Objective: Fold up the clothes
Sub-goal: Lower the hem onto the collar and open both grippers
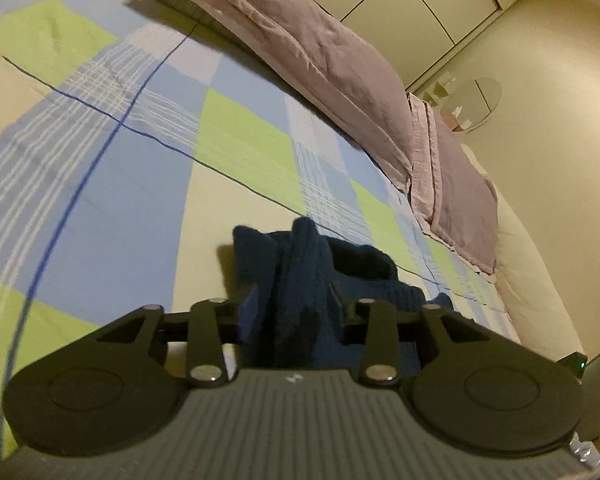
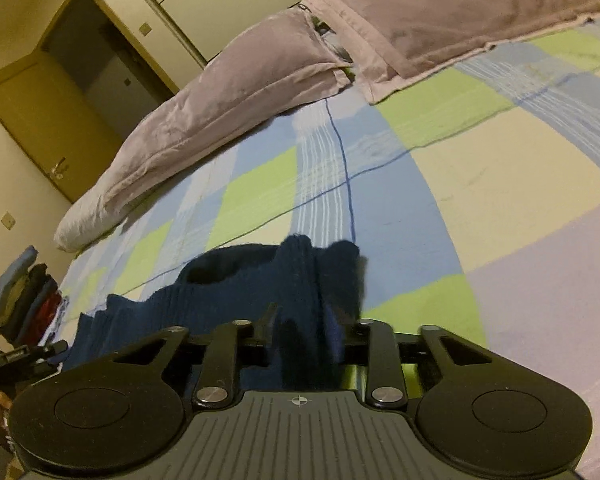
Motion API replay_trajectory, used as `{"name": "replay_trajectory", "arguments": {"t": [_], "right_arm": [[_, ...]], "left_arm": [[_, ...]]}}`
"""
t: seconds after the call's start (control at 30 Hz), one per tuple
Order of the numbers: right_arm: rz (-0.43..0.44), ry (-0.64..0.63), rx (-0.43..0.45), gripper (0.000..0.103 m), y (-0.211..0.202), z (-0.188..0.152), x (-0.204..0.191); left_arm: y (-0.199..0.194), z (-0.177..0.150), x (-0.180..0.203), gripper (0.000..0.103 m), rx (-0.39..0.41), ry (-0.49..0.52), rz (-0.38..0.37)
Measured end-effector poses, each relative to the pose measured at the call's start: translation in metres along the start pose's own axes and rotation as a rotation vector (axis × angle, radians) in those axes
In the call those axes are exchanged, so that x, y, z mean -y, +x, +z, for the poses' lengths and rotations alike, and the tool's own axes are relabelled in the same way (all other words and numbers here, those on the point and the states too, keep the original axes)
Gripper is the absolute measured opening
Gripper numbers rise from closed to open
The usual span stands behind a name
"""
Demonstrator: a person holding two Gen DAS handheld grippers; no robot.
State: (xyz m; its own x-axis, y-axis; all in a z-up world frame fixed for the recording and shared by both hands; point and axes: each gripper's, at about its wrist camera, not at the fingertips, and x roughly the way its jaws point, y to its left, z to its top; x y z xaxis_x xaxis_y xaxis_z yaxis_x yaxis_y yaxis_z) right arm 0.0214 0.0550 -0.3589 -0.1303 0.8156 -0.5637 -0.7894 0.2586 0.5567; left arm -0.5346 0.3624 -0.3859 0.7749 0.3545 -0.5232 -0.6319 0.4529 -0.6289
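A dark blue knit garment (image 1: 364, 268) lies bunched on the checked bedsheet (image 1: 140, 200). One raised fold of it stands between the fingers of my left gripper (image 1: 294, 296), whose jaws are apart and look loose around the cloth. In the right wrist view the same garment (image 2: 228, 268) spreads to the left, its neck opening showing. Another raised fold sits between the fingers of my right gripper (image 2: 304, 320), jaws also apart with no clear squeeze on the cloth. Both fingertips are partly hidden by the fabric.
Mauve pillows (image 1: 320, 60) run along the far side of the bed. A stack of folded clothes (image 2: 24, 296) sits off the bed's left corner, beside a black tool (image 2: 20, 356). An open door (image 2: 60, 120) and a round mirror (image 1: 476, 104) are beyond.
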Motion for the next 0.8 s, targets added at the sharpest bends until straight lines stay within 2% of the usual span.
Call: {"name": "replay_trajectory", "arguments": {"t": [0.03,0.17,0.3,0.37,0.47,0.53,0.57,0.63,0.8], "right_arm": [[0.003,-0.002,0.012,0.061,-0.002,0.0,-0.001],[0.001,-0.069,0.046,0.06,-0.005,0.007,-0.014],[-0.012,-0.151,0.029,0.058,0.011,0.008,-0.025],[-0.027,-0.167,0.009,0.039,0.021,0.007,-0.025],[-0.038,-0.158,-0.029,0.039,0.033,0.005,-0.022],[-0.018,-0.134,-0.043,0.039,0.035,0.004,-0.018],[-0.011,-0.125,-0.043,0.036,0.035,0.004,-0.017],[-0.009,-0.137,-0.023,0.009,0.03,0.004,-0.018],[-0.006,-0.239,0.112,0.008,0.005,0.006,-0.033]], "left_arm": [[0.003,0.001,0.003,0.034,0.0,0.022,0.013],[0.011,0.004,0.015,0.034,-0.007,0.08,0.021],[0.019,0.004,0.018,0.032,-0.005,0.104,0.036],[0.021,0.001,0.02,0.031,-0.004,0.12,0.04],[0.022,-0.002,0.022,0.026,-0.006,0.139,0.039],[0.022,-0.003,0.024,0.014,-0.011,0.151,0.035],[0.021,-0.003,0.025,0.006,-0.009,0.161,0.033],[0.016,-0.004,0.028,0.006,0.029,0.19,0.031],[-0.006,-0.004,0.035,0.006,0.187,0.245,0.004]]}}
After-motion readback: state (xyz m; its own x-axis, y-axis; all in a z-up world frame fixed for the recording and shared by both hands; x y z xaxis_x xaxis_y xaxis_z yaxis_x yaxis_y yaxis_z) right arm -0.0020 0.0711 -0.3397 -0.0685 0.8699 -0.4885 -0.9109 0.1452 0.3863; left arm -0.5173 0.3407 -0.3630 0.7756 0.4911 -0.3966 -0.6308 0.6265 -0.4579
